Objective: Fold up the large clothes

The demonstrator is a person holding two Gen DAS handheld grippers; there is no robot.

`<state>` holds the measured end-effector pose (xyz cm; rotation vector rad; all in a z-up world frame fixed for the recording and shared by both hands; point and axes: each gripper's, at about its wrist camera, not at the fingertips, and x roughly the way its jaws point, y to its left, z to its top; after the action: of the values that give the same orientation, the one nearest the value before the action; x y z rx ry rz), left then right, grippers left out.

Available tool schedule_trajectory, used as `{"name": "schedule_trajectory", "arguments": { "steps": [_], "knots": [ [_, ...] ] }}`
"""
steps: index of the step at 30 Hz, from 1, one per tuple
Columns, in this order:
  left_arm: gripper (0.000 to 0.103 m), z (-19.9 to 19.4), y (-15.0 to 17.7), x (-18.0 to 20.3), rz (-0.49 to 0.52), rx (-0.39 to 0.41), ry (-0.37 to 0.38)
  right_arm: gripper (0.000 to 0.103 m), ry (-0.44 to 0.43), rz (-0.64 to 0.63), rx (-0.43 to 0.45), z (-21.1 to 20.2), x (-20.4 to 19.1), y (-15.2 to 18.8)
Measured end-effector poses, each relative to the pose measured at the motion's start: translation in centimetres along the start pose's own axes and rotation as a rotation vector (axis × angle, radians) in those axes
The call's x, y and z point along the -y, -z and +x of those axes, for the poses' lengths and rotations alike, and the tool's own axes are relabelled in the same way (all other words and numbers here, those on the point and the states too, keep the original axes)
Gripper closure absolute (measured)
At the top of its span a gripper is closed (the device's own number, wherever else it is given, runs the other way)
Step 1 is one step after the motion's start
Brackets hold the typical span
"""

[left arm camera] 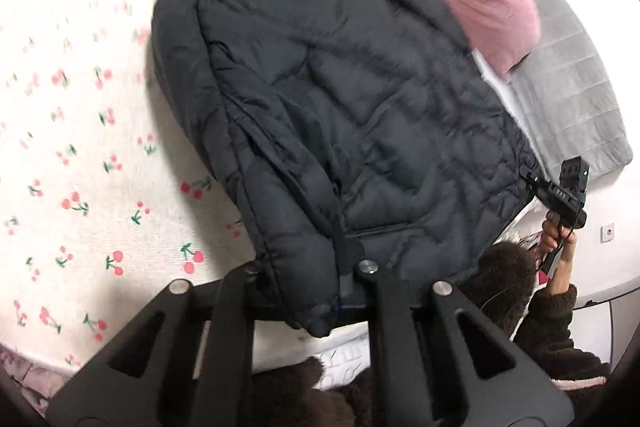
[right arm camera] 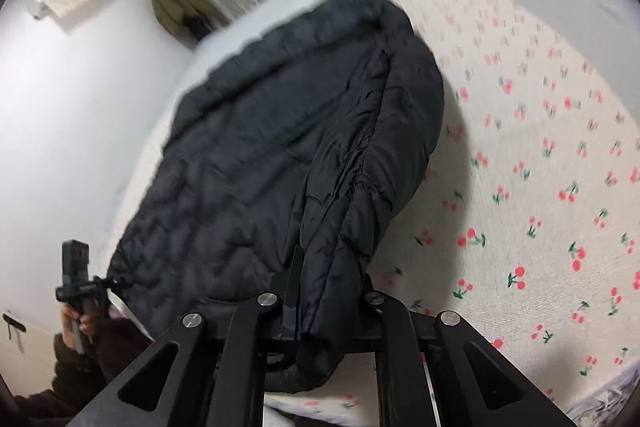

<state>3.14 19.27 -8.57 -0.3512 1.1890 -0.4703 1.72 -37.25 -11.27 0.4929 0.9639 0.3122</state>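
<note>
Broadly, the bed (left arm camera: 80, 131) under its cherry-print sheet carried the dark quilted jacket (left arm camera: 340, 99), which lay spread across it and reached to the near edge. Wide bare sheet stayed open along the jacket's outer side in each wrist view; a pink pillow (left arm camera: 492, 7) and grey blanket (left arm camera: 576, 95) crowded the far side. Both grippers pointed steeply down at the near hem. The left gripper (left arm camera: 316, 291) had its fingers closed on one hem corner, and the right gripper (right arm camera: 324, 303) had its fingers clamped on the bunched opposite corner. A hand (left arm camera: 558, 247) in a fuzzy brown sleeve gripped the right handle.
</note>
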Motion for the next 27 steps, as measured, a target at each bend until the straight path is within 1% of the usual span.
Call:
{"name": "schedule_trajectory", "arguments": {
  "steps": [2,6,9,11,15,18,20,22,24,25,27],
  "knots": [
    [0.090,-2.2,0.3,1.1,0.014,0.065,0.031,0.093,-0.015,-0.012,0.037,-1.6,-0.9,-0.3],
    [0.091,-6.5,1.4,3.0,0.055,0.161,0.072,0.094,-0.047,-0.054,0.105,-5.0,-3.0,-0.4],
    [0.091,-9.5,2.4,4.3,0.092,0.217,0.096,0.094,-0.051,-0.093,0.150,-7.8,-4.7,-0.2],
    [0.091,-11.6,3.2,5.1,0.120,0.252,0.103,0.094,-0.044,-0.104,0.168,-9.0,-5.8,-0.1],
    [0.091,-16.0,4.9,6.6,0.191,0.318,0.119,0.094,-0.024,-0.125,0.218,-12.7,-7.2,0.1],
    [0.091,-17.5,4.9,7.3,0.220,0.349,0.120,0.094,-0.008,-0.156,0.259,-15.3,-8.2,0.0],
    [0.090,-17.5,4.3,7.3,0.216,0.374,0.105,0.094,-0.010,-0.168,0.270,-15.6,-8.4,-0.5],
    [0.089,-17.0,2.6,6.6,0.186,0.396,0.077,0.093,0.012,-0.171,0.271,-14.9,-8.6,-1.5],
    [0.089,-16.1,0.2,6.1,0.142,0.429,0.052,0.093,0.044,-0.169,0.271,-13.7,-8.8,-2.8],
    [0.089,-15.6,-0.2,6.2,0.132,0.446,0.042,0.093,0.059,-0.166,0.274,-12.9,-9.0,-3.7],
    [0.089,-14.7,-3.1,6.0,0.100,0.493,0.036,0.093,0.103,-0.158,0.302,-11.1,-9.2,-6.1]
  ]
}}
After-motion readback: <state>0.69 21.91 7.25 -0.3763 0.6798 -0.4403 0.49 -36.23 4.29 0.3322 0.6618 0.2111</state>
